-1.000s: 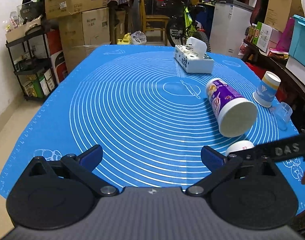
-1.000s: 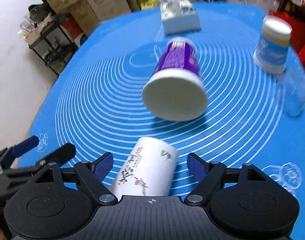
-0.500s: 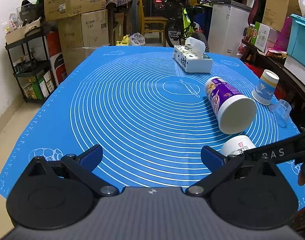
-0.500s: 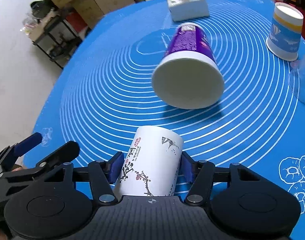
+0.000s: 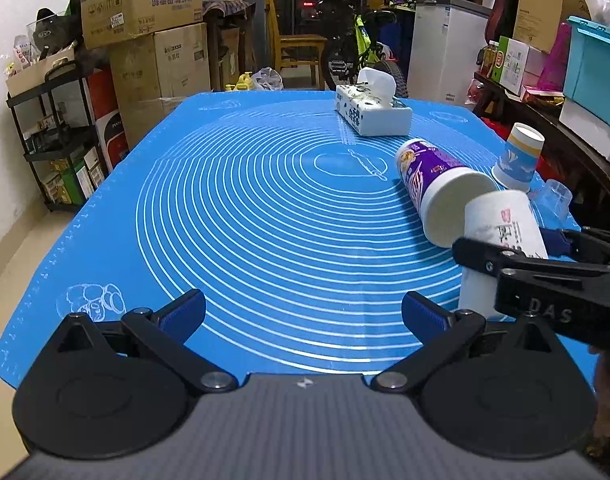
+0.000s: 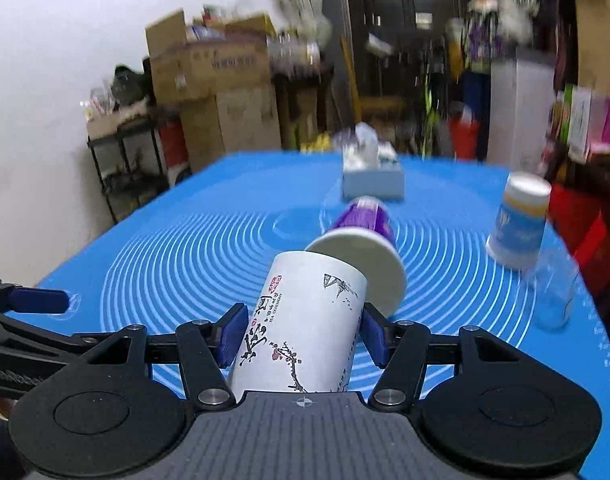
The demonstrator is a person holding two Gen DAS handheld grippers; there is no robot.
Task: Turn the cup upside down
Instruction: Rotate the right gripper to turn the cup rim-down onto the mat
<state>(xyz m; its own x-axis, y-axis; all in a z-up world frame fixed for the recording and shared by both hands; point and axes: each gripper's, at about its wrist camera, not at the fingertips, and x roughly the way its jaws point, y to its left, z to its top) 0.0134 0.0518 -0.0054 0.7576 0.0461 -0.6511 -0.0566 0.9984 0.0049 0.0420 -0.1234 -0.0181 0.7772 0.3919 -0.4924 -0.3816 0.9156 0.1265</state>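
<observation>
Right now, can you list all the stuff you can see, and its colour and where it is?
Mat: 1, blue with white rings, covers the table.
White cup: 1, white with ink drawings, held in the right tongs, tilted.
Purple cup: 1, purple and white, lying on its side, right of the mat's middle.
Blue cup: 1, blue and white, upside down at the mat's right edge.
Clear cup: 1, see-through, near the blue cup.
Tissue box: 1, white, far end of the mat.
Boxes: several, brown, stacked behind on the left.
Bike: 1, dark with yellow-green, behind the table.
Left tongs: black with blue pads, open, holding nothing.
Right tongs: black with blue pads, shut on the white cup.
</observation>
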